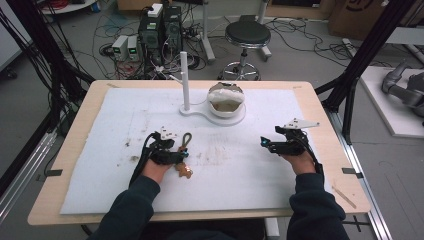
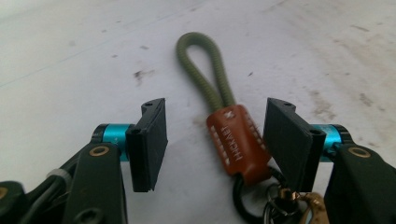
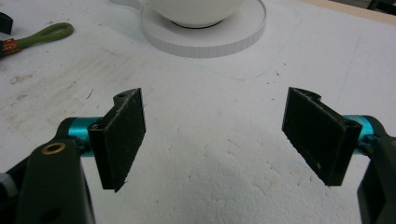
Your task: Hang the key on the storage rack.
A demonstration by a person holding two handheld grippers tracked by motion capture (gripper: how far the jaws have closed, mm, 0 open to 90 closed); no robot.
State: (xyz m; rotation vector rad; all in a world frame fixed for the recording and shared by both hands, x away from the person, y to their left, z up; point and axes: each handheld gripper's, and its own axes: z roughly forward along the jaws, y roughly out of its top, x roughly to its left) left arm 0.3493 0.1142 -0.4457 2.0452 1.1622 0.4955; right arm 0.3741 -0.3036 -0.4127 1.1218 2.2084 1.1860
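Note:
A keychain lies on the white mat left of centre: an olive cord loop, a brown leather tab and metal rings and a clasp. My left gripper is down at the mat, open, its jaws on either side of the tab. The tab lies close to the right-hand pad, and a wide gap separates it from the other pad. My right gripper rests at the mat's right side, open, with bare mat between its pads. The cord loop lies at the far left in the right gripper view.
A white stand with an upright post and a round base is at the back centre; on the base a white bowl holds something pale. The mat is stained near the keychain. Wooden table edges frame the mat.

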